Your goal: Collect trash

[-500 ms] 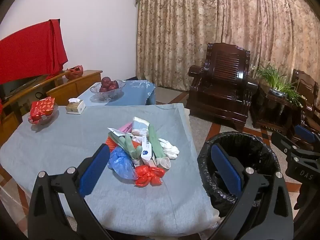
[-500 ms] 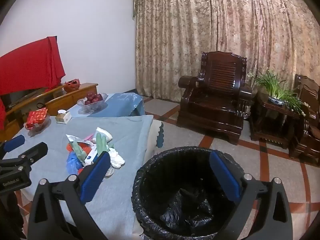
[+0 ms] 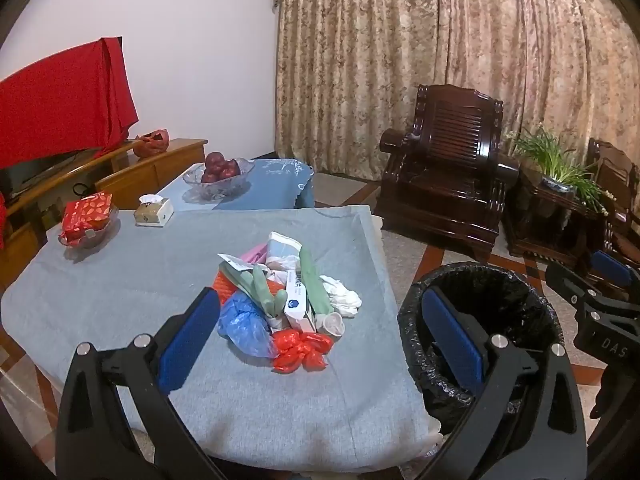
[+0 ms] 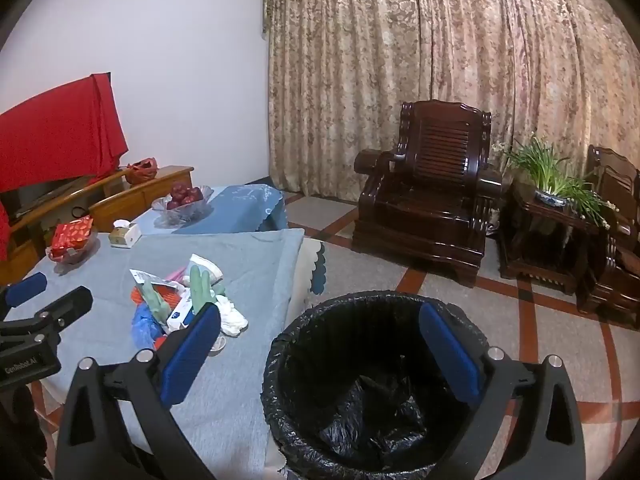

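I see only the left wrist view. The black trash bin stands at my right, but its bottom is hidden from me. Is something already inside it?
Observer: In the right wrist view the trash bin shows only its crumpled black liner at the bottom; no trash is visible there.
Operator: Thank you. I see only a part of the right tool at my edge. Does it hold something?
Observer: No. The right tool is open and empty, and its two fingers frame the mouth of the bin.
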